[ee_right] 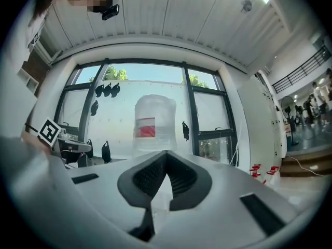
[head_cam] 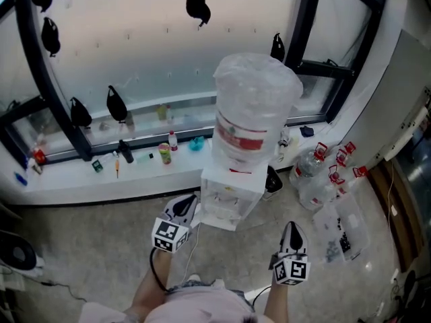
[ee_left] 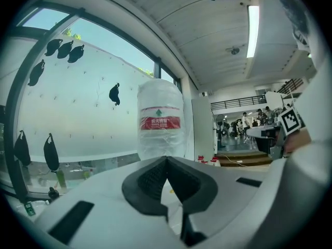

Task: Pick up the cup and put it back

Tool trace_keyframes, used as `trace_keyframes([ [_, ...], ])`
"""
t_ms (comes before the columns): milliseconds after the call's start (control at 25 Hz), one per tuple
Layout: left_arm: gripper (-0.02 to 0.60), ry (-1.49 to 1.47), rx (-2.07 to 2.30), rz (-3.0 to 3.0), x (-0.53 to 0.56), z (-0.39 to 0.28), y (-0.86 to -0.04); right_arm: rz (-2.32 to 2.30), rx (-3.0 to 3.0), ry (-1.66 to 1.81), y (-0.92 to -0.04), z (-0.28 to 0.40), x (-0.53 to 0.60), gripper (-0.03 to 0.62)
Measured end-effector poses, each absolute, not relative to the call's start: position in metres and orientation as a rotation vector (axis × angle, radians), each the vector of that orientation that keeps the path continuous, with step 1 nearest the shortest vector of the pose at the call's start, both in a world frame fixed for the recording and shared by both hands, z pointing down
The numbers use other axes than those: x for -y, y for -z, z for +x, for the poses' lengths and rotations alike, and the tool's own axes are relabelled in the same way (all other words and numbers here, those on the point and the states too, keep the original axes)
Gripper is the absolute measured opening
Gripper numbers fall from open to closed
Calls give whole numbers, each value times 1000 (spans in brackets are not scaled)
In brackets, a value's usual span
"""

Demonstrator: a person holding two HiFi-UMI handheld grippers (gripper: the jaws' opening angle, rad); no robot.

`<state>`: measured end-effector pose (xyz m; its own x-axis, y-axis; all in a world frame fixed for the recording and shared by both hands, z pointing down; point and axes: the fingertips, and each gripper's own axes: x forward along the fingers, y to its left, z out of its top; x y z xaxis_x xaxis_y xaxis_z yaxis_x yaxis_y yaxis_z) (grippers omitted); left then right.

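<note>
Head view looks steeply down on a white water dispenser (head_cam: 227, 195) standing on the floor against a long window sill (head_cam: 81, 180), with a large clear water bottle (head_cam: 256, 106) upended on top of it. Our left tool (head_cam: 187, 200) hangs just to the near left of the dispenser, and our right tool (head_cam: 291, 229) sits nearer to us on the right, apart from it. In the left gripper view the left tool's (ee_left: 166, 162) jaws are pressed together at the tips with nothing between them, the bottle (ee_left: 160, 121) rising straight beyond. In the right gripper view the right tool (ee_right: 166, 154) is closed the same way and empty, facing the same bottle (ee_right: 153, 121). On the sill we see a can (head_cam: 164, 153), a small bottle (head_cam: 173, 140) and a teal item (head_cam: 196, 143). Spare bottles with red caps (head_cam: 316, 173) lie on the floor at the right. We cannot make out the cup in any view.
</note>
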<state>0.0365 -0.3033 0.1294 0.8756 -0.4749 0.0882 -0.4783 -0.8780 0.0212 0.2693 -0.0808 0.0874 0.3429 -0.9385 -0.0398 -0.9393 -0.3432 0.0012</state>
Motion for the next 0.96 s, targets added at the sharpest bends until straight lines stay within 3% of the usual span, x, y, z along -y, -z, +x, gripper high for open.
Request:
trace_keyframes([
  [960,25,-121,795,2982,306,47,-133,-2521,-1873,-3,-89,276,93,15],
])
